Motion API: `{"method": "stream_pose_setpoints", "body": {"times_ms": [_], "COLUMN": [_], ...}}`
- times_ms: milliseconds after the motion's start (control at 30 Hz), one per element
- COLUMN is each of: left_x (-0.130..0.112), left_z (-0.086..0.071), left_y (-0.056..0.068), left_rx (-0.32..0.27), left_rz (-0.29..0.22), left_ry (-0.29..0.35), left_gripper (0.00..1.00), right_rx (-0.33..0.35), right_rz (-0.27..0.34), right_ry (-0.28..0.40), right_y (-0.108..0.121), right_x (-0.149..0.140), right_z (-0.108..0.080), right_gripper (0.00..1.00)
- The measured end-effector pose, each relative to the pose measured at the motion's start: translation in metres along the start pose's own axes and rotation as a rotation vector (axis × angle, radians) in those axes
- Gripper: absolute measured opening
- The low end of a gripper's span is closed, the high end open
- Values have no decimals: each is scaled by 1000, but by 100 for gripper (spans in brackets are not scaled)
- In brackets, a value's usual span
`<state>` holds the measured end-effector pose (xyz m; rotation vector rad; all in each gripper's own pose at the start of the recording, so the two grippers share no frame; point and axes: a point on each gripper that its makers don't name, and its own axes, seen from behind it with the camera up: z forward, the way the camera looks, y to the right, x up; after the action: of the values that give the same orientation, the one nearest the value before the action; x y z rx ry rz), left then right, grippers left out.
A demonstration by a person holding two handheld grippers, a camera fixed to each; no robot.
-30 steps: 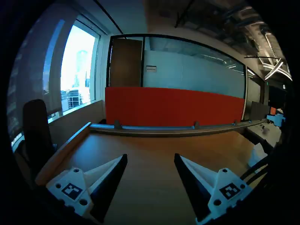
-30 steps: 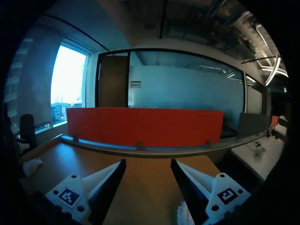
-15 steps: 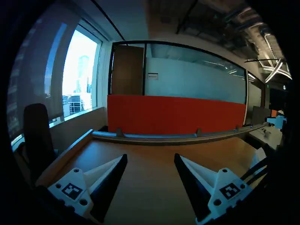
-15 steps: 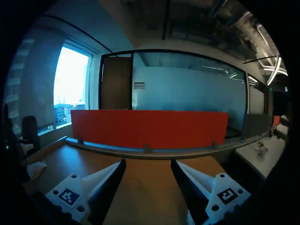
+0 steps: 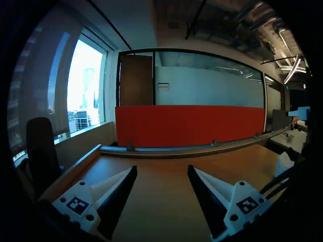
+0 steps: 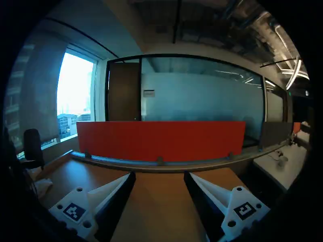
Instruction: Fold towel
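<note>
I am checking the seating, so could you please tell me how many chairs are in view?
1: a black chair at the left, beside the desk and near the window. Others may be hidden.

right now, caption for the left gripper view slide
Open left tool over a wooden desk, facing an orange partition and window.

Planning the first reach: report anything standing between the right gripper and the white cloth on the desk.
Nothing visible does. The right gripper hangs open over the bare wooden desk. The white cloth, likely the towel, lies far to its left near the desk's edge, with only desk surface between them.
</note>
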<state>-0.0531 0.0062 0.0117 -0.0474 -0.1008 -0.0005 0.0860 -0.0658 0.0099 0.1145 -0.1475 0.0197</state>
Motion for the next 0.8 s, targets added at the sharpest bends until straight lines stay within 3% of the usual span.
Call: {"method": "stream_pose_setpoints", "body": {"times_ms": [300,800], "left_x": [-24,-85], "left_z": [0,14], "left_y": [-4,-8], "left_rx": [1,21], "left_rz": [19,20], "left_ry": [39,72], "left_gripper": [93,93], "right_rx": [-2,8], "right_rz": [15,-3], "right_ry": [19,14], "right_y": [-14,-30], "right_x": [-4,-49], "right_z": [-4,9], "right_gripper": [92,92]}}
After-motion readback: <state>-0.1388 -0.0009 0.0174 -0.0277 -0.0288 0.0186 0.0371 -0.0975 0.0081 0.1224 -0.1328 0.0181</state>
